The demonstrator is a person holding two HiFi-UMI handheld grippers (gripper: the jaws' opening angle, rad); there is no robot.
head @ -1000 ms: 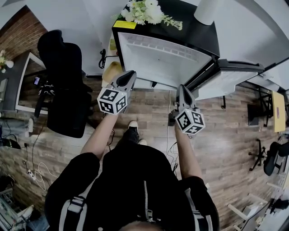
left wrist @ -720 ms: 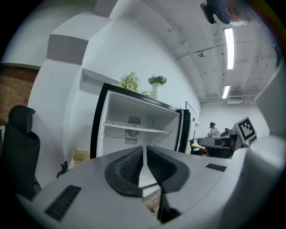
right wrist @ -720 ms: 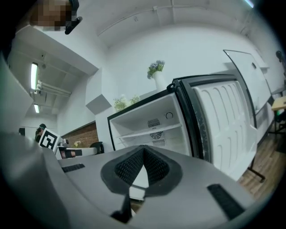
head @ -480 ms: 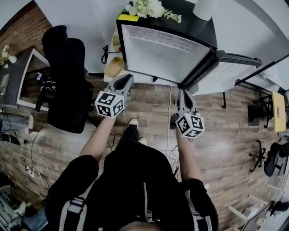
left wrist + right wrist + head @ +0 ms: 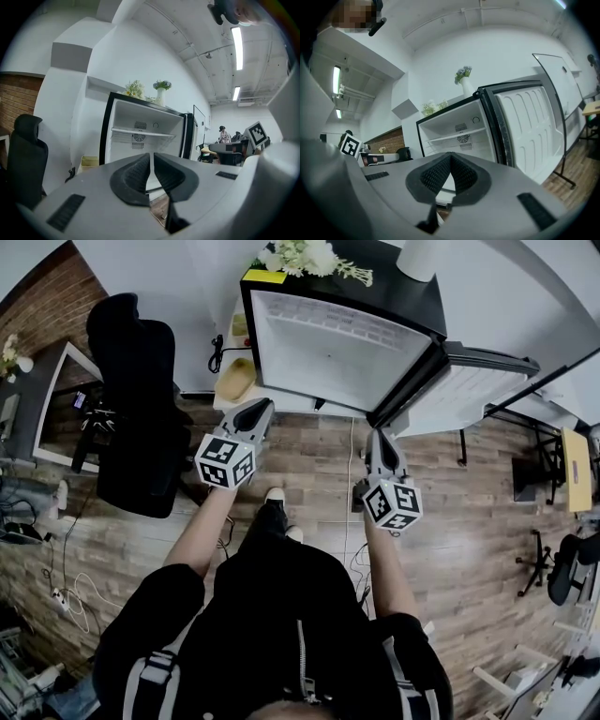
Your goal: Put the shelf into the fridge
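A person stands on a wooden floor [image 5: 450, 521] facing a small open fridge [image 5: 328, 352], seen steeply from above, with a gripper held out level in each hand. The left gripper [image 5: 261, 407] and the right gripper [image 5: 378, 437] both point at the fridge and stop short of its front edge, apart from it and from each other. In the left gripper view, the dark ribbed pads [image 5: 136, 176] are pressed together, with only a thin seam showing and nothing between them. In the right gripper view, the pads [image 5: 436, 176] likewise meet at their tips and grip nothing. The shelf [image 5: 145, 133] sits inside the fridge, a flat white board running straight across the upper part of the white interior, with a small vent grille above it and a round fan grille just below. The fridge door [image 5: 469, 395] hangs swung wide open at the right, its ribbed white inner face showing. On the fridge's black top are white flowers [image 5: 305, 259]. A black office chair [image 5: 141, 418] stands to the left of the fridge, and a pale yellow bin [image 5: 234, 381] sits against the wall between the chair and the fridge. The person's dark shoe [image 5: 275, 512] shows on the floor between the two forearms.
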